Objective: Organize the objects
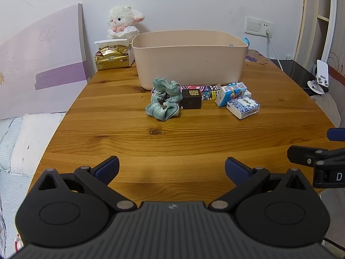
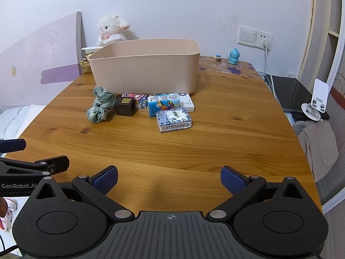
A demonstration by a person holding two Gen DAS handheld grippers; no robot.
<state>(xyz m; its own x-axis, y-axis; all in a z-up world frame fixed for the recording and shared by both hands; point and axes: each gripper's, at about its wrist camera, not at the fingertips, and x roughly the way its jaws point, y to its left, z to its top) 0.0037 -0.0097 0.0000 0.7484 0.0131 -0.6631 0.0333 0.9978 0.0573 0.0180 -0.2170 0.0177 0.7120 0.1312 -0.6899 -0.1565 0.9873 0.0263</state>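
Left wrist view: I am holding my left claw (image 1: 171, 168) spread wide and empty above the counter (image 1: 129, 142); the green scrunchie (image 1: 164, 99) is lying just in front of the beige bin (image 1: 189, 59).
Right wrist view: my right claw (image 2: 169, 178) is gaping wide, empty; the blue-white tissue pack (image 2: 174, 119) is sitting nearest.
Doing it well: I am judging a straight approach best, pinching the pack's long sides.

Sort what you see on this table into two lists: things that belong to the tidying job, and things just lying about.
Belong to the job:
beige bin
green scrunchie
dark cube box
colourful tissue pack
blue-white tissue pack

Just lying about:
plush lamb
gold tissue pack
blue figurine
phone stand
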